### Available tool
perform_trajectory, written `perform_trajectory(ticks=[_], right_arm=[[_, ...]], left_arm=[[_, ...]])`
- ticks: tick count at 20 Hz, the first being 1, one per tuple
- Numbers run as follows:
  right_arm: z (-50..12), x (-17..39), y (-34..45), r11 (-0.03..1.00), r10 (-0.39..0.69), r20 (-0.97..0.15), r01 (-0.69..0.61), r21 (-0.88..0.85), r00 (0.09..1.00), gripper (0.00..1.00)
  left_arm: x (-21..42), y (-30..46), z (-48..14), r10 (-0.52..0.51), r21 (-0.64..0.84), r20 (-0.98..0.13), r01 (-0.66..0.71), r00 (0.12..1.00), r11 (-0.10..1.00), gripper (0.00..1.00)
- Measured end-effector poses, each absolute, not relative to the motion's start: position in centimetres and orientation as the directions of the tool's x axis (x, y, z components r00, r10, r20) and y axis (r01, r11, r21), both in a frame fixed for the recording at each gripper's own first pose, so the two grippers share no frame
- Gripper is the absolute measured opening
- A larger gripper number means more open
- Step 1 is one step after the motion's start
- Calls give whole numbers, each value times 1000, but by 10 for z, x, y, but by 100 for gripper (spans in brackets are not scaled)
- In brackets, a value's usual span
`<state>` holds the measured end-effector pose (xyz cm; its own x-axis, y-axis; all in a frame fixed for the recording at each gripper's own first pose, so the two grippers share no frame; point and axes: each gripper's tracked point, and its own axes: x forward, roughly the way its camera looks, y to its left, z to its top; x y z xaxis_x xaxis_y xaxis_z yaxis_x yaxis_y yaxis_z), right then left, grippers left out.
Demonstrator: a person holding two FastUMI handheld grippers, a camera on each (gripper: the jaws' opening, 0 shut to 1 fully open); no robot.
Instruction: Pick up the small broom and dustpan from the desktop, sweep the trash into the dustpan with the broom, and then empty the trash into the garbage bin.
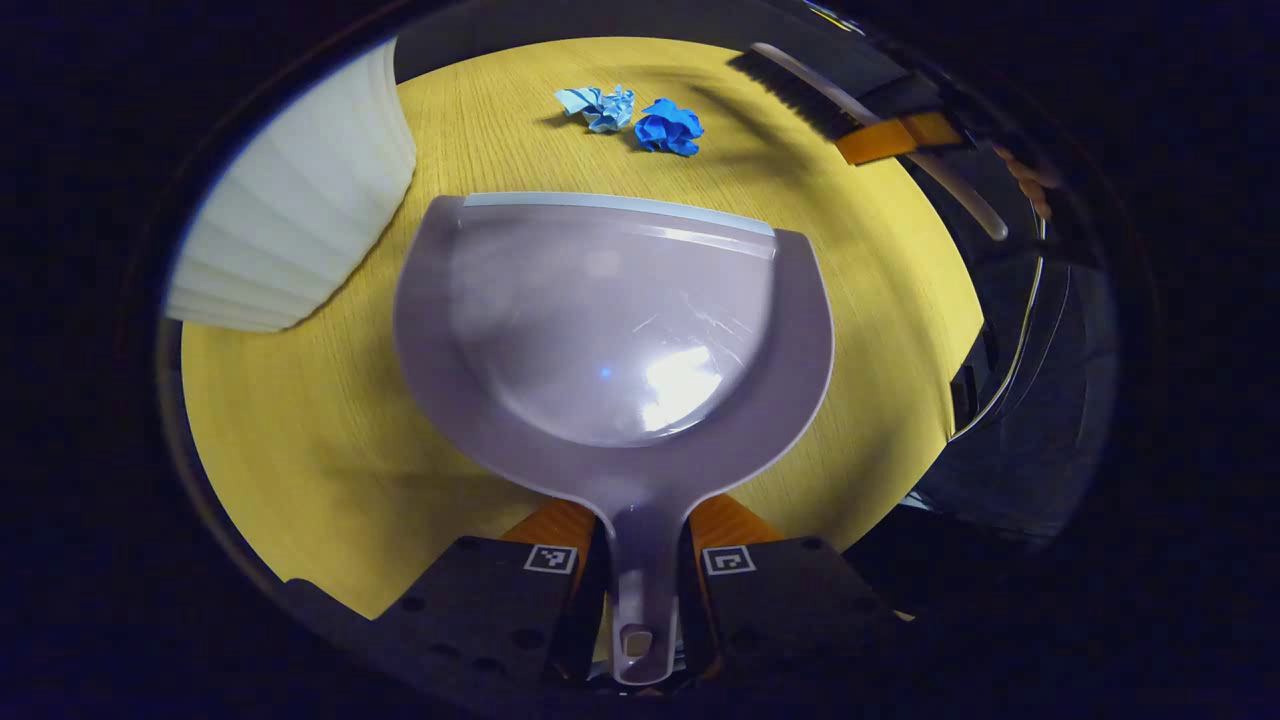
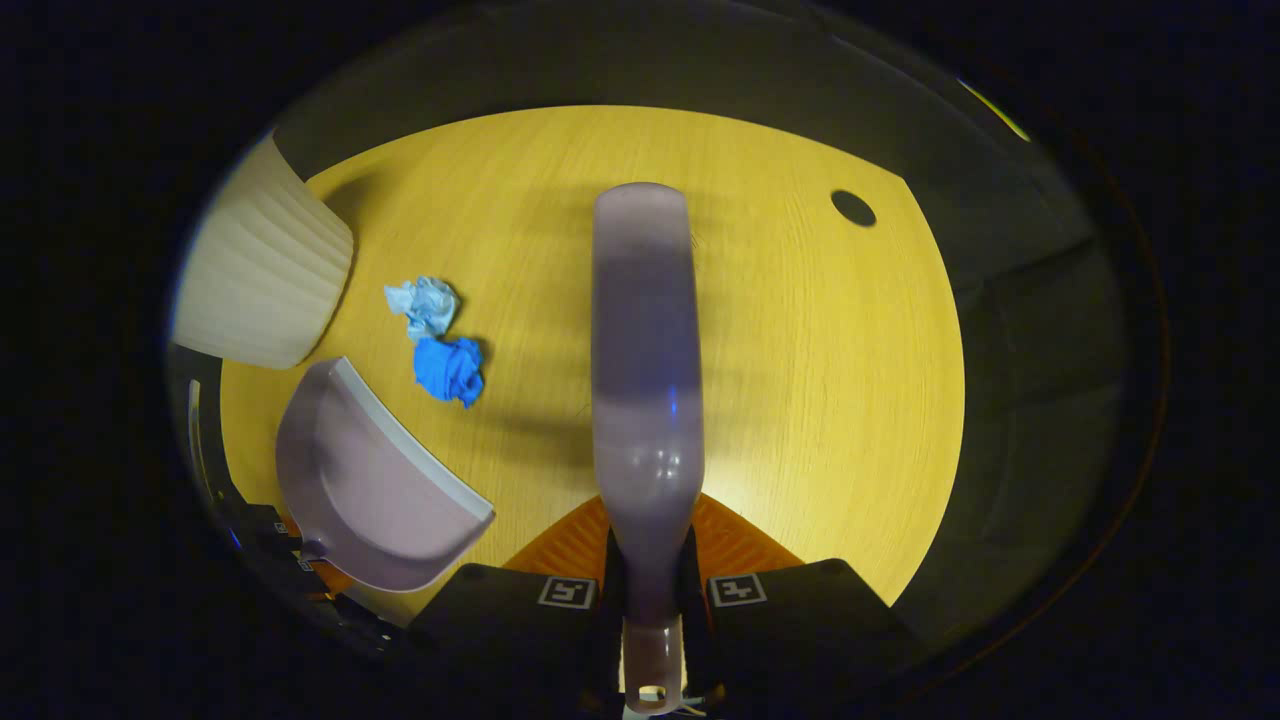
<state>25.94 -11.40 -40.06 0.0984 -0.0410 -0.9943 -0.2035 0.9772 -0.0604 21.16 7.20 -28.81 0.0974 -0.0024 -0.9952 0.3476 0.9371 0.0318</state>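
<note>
While its far edge runs out of frame, the ribbed white garbage bin (image 1: 295,205) stands beside two crumpled blue paper wads (image 1: 640,120) on the wood-grain surface (image 1: 300,430). Left gripper (image 1: 640,560) fingers clamp the glossy dustpan (image 1: 610,320) handle; right gripper (image 2: 650,590) fingers clamp the blurred broom (image 2: 645,370).

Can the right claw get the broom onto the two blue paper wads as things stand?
Probably yes. The right claw holds the broom above bare desktop, and nothing stands between it and the paper wads; the dustpan and ribbed bin sit off to the side.
</note>
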Motion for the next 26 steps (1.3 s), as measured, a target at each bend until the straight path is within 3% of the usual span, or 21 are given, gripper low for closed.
perform_trajectory(ticks=[2, 5, 9, 16, 20, 26], right_arm=[[-402, 279, -94, 958, -20, -994, -282, -50, 109, 27], [-415, 300, -82, 947, -9, -999, -320, -22, 43, 27], [-438, 306, -93, 868, -84, -996, -490, -84, 21, 27], [-434, 256, -58, 713, -42, -993, -700, 45, -107, 27], [-415, 207, -25, 702, 73, -973, -681, 207, -219, 28], [-414, 200, -34, 773, 99, -982, -609, 178, -162, 27]], left_arm=[[223, 85, -285, 13, 46, -996, 382, 89, 923, 30], [238, 103, -281, 41, 70, -996, 418, 79, 906, 29], [248, 114, -276, 54, 74, -997, 468, 58, 880, 30], [265, 116, -272, 103, 114, -993, 556, 52, 824, 29], [266, 116, -273, 92, 120, -993, 559, 79, 821, 30], [264, 96, -274, -34, 65, -984, 537, 173, 841, 29]])
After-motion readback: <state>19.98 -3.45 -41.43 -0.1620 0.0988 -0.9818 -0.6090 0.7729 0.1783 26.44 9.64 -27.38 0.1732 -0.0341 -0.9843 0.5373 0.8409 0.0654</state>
